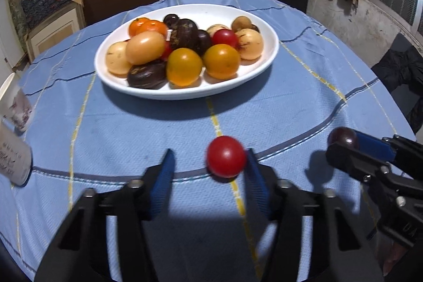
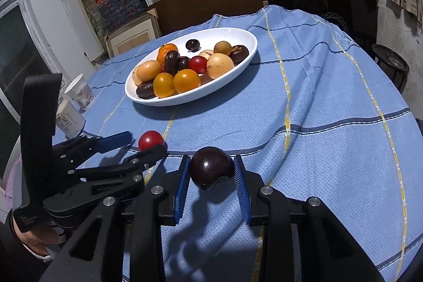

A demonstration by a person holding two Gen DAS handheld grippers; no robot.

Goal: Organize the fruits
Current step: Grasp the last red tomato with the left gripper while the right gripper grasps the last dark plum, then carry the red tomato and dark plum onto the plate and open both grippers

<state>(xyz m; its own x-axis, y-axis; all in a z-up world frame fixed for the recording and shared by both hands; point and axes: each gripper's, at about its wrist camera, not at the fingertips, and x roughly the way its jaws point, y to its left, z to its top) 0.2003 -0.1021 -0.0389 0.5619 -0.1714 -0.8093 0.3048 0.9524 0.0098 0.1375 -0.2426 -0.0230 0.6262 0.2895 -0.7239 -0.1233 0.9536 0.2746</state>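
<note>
Fruits (image 1: 183,66) heaped in white dish (image 1: 185,94), at 12 o'clock from both grippers, on table (image 1: 290,110) covered by blue checked cloth (image 1: 105,128). Orange, yellow, pale tan, red and dark purple pieces noted in the heap.

Two pieces outside the dish. Red tomato (image 1: 226,156) at 6 o'clock from the dish, between the jaws of left gripper (image 1: 209,153). Jaws spread: right pad touching the tomato, left pad well apart from it. No pinch.

Dark purple fruit (image 2: 211,167) at 3 o'clock from the tomato, pinched between both blue pads of right gripper (image 2: 211,163). Contact with the cloth beneath: cannot tell.

Paper cups (image 2: 79,93) at 9 o'clock, near the table edge, one lying on its side.
</note>
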